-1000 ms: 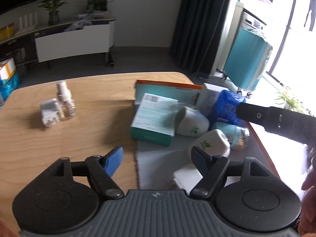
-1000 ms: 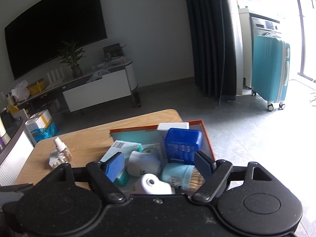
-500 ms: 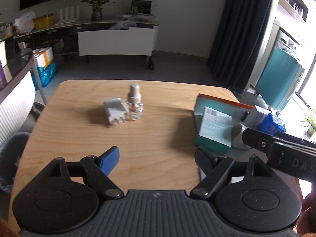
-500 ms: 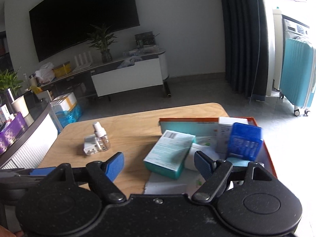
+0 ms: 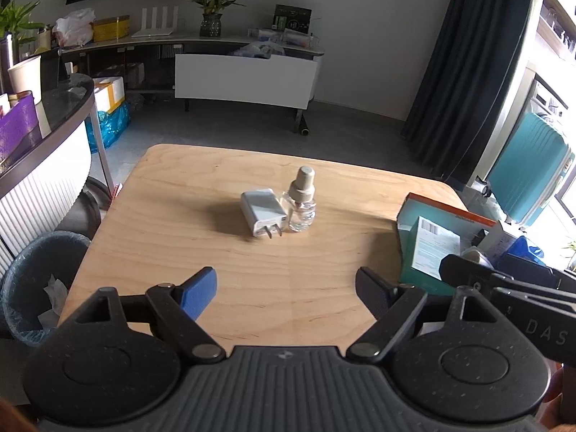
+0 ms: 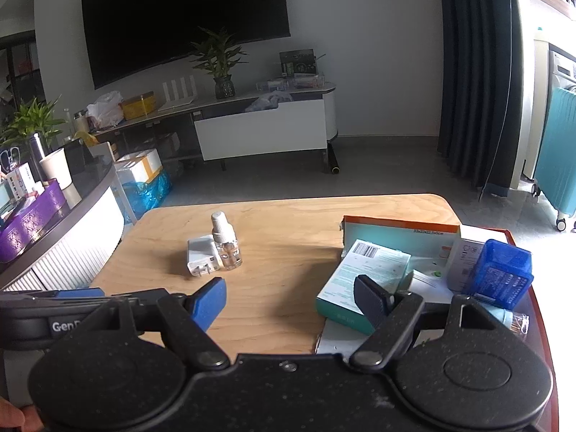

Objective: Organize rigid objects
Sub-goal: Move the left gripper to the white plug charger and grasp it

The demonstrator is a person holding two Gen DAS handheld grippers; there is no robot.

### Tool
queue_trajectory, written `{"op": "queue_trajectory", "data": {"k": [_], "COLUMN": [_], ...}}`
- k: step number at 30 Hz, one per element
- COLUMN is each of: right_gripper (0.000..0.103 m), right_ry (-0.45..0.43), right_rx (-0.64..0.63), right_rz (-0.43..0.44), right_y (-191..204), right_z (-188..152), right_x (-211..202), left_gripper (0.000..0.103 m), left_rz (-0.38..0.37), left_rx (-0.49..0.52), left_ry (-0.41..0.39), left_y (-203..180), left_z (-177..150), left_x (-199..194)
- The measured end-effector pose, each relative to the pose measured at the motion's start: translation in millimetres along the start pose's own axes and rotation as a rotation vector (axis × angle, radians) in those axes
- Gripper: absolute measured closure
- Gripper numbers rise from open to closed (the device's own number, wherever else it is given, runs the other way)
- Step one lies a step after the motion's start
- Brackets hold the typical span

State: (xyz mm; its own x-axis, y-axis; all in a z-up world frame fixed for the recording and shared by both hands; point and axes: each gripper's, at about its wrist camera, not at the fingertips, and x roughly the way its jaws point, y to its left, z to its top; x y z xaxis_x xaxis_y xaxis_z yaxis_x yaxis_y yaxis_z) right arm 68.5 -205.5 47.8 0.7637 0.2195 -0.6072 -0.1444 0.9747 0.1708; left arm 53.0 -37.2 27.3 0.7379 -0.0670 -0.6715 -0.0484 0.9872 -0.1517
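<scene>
- The right hand-held gripper (image 6: 289, 300) hangs over the wooden counter (image 6: 280, 252), jaws wide with nothing between them.
- A white charger (image 6: 201, 255) touches a clear bottle (image 6: 226, 243).
- Boxes crowd a tray (image 6: 540, 309): a teal box (image 6: 367, 270), a blue box (image 6: 502, 273).

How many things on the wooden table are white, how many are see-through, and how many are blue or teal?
White: 2, the white plug charger and a white carton behind the blue box.
See-through: 1, the clear glass bottle with a beige cap.
Blue or teal: 3, the blue ribbed plastic box, the flat teal carton, and the tall teal and orange carton.
Total: 6 that I can tell clearly.
</scene>
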Motion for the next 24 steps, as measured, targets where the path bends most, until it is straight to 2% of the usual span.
{"op": "queue_trajectory", "data": {"k": [12,24], "right_gripper": [0.011,0.011], "right_ry": [0.019,0.016], "right_rx": [-0.024,-0.029], "right_rz": [0.026,0.068], "right_y": [14,15], "right_z": [0,-1], "right_x": [21,42], "left_gripper": [0.014,0.012], "left_rz": [0.043,0.090], "left_rx": [-0.069,-0.114], "left_ry": [0.028,0.053], "left_y": [32,45], "left_z": [5,33], "left_x": [30,92]}}
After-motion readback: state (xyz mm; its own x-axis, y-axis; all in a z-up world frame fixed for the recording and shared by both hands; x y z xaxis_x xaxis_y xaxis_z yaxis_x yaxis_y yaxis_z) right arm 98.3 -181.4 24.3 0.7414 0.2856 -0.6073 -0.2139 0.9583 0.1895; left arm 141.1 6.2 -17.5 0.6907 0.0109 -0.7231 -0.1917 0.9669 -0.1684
